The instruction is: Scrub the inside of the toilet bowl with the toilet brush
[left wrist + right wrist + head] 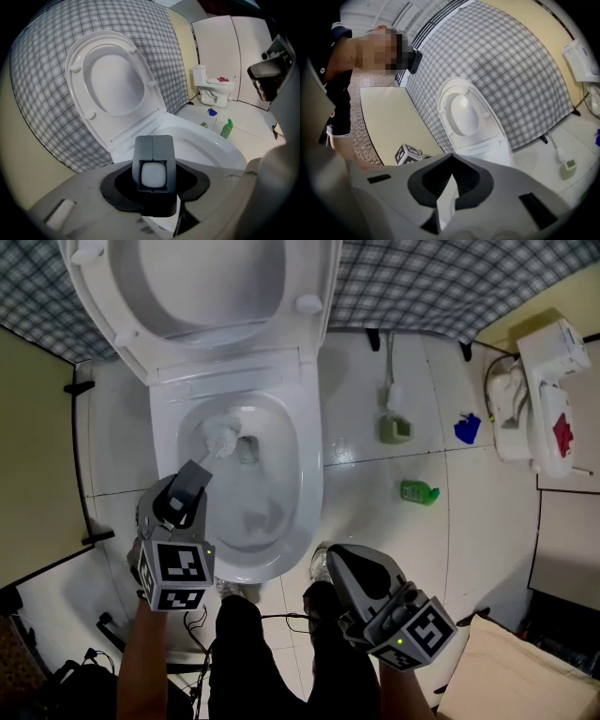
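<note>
White-tiled bathroom floor [370,488] underfoot, grey checked wall covering [422,282] at the far end. Starting nearest: right gripper [333,557] down by the knees, fingers pressed together on nothing, hanging well clear of the action.

Up and to the left, left gripper [192,479] angled down over the near rim of the white ceramic toilet bowl [309,493]. Fingers [161,145] clamped at a middling width on the squarish white plastic handle [153,174] of the white toilet brush [220,437]. Looks a firm hold, taken at the very top end of the handle.

Further in, bristle head down inside the bowl, at the far-left side, just beside the drain opening [247,450]. Scrubbing under way by the look of it, with plenty of bowl wall yet to cover.

Probably light and stiff in the shaft, springy at the bristles, wet and slippery lower down. Best held high on the dry end, squarely across the flat sides, to stop twisting under pressure.

Beyond the bowl, oval white seat and lid [202,282] tipped upright against the wall. Off to the right on the floor, a grey-green brush holder [395,427], a green plastic bottle [419,492] and a small blue object [467,428]. Farthest out, a second white toilet-like fixture [539,390].
</note>
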The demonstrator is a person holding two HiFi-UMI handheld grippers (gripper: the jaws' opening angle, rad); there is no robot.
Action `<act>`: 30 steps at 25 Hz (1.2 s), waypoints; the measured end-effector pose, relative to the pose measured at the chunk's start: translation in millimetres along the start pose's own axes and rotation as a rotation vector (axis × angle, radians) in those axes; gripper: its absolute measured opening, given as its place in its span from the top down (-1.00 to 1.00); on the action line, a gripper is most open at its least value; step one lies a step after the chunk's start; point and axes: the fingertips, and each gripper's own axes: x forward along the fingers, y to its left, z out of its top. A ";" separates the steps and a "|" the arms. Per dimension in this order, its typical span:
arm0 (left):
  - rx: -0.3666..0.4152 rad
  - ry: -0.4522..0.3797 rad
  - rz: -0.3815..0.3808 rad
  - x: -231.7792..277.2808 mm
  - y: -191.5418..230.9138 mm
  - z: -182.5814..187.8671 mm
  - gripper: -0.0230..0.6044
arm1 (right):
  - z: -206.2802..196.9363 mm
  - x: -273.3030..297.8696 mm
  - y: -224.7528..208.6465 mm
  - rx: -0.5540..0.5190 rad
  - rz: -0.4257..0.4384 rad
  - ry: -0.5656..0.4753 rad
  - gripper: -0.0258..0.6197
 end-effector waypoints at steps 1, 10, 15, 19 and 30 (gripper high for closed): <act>0.004 0.010 0.016 -5.3 4.8 -1.4 0.32 | 1.2 0.2 0.8 -0.002 0.003 -0.006 0.92; 0.001 0.126 0.031 -39.8 13.4 -25.6 0.32 | 9.5 -1.4 33.3 -0.038 0.104 -0.011 0.92; 0.037 0.191 -0.022 -61.6 -3.4 -43.8 0.33 | 13.0 -9.2 47.0 -0.060 0.134 -0.003 0.92; 0.112 0.259 -0.104 -79.2 -19.3 -55.7 0.33 | 15.2 -14.8 54.8 -0.061 0.145 -0.008 0.92; 0.176 0.358 -0.401 -111.5 -67.8 -72.9 0.33 | 24.0 -18.3 71.0 -0.066 0.154 -0.031 0.92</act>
